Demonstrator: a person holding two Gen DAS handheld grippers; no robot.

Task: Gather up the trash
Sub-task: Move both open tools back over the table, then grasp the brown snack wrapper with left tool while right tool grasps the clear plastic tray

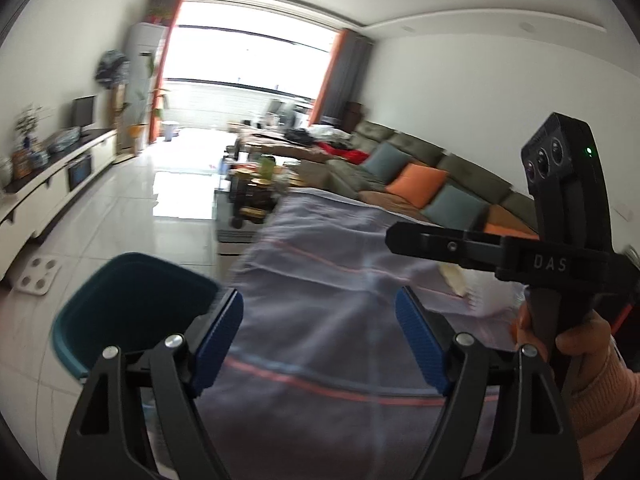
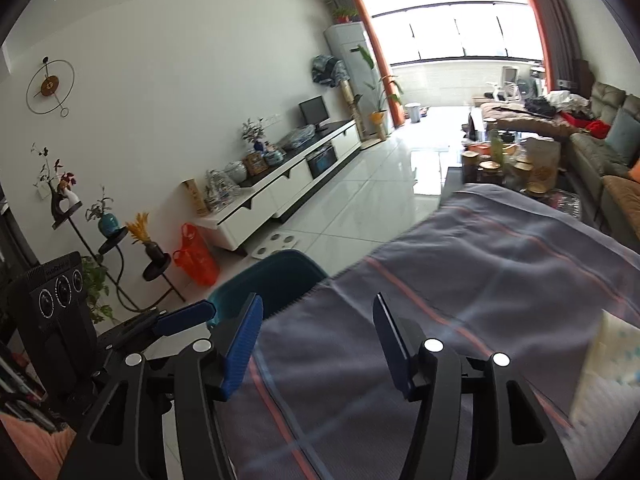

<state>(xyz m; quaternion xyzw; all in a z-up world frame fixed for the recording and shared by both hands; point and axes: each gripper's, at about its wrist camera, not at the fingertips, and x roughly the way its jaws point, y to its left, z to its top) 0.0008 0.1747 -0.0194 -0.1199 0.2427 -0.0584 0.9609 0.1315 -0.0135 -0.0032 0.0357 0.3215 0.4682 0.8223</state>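
My left gripper (image 1: pixel 320 304) is open over a table draped in a grey cloth (image 1: pixel 340 280) with orange stripes, and nothing sits between its blue pads. A teal bin (image 1: pixel 132 304) stands on the floor just left of the table edge, beside the left finger. A pale scrap of paper (image 1: pixel 456 280) lies on the cloth to the right. My right gripper (image 2: pixel 318 308) is also open and empty above the cloth (image 2: pixel 460 280). In the right wrist view the bin (image 2: pixel 276 280) is just beyond the left finger. A pale sheet with blue dots (image 2: pixel 612 360) lies at the right edge.
A hand (image 1: pixel 580 332) holds the right gripper's handle. A crowded coffee table (image 1: pixel 256 188) and a long sofa (image 1: pixel 420 176) lie beyond the cloth. A white TV cabinet (image 2: pixel 280 196), plant stands (image 2: pixel 116 240) and an orange plastic bag (image 2: pixel 196 256) line the left wall.
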